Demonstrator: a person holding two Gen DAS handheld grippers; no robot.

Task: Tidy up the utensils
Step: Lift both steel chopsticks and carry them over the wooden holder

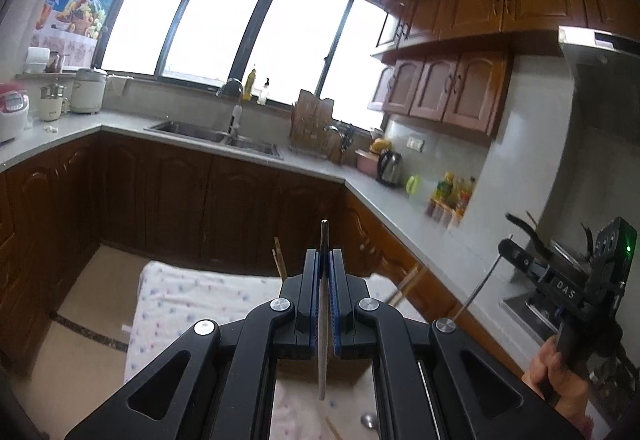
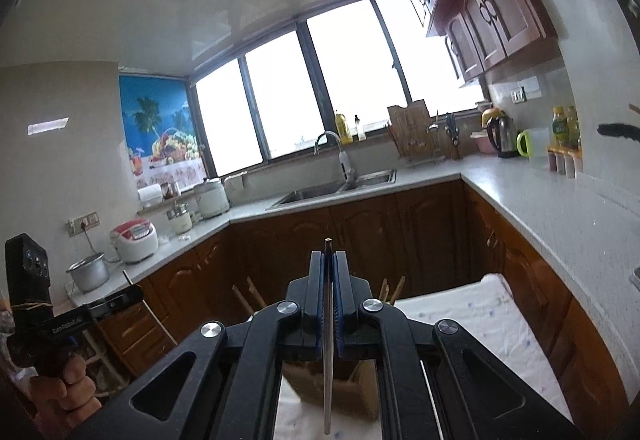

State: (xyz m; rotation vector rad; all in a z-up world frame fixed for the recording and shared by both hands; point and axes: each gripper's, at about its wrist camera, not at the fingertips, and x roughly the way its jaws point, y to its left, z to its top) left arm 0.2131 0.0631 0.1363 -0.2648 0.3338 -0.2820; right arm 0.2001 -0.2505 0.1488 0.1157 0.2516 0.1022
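My left gripper (image 1: 324, 254) is shut on a thin metal utensil handle (image 1: 323, 324) that stands upright between the blue pads, its end sticking up past the fingertips. My right gripper (image 2: 329, 256) is shut on a similar thin metal utensil (image 2: 328, 360), also upright. Both are held above a table with a white patterned cloth (image 1: 192, 300), which also shows in the right wrist view (image 2: 472, 316). A wooden holder (image 2: 348, 386) with wooden chopsticks (image 2: 248, 294) stands under the right gripper. The right gripper shows in the left wrist view (image 1: 508, 246), holding its thin utensil.
Brown lower cabinets (image 1: 200, 196) and a grey L-shaped counter (image 1: 380, 192) surround the table. A sink (image 1: 216, 138), kettle (image 1: 390, 168), bottles (image 1: 454, 192) and rice cookers (image 2: 134, 238) stand on the counter. A small round metal piece (image 1: 369, 420) lies on the cloth.
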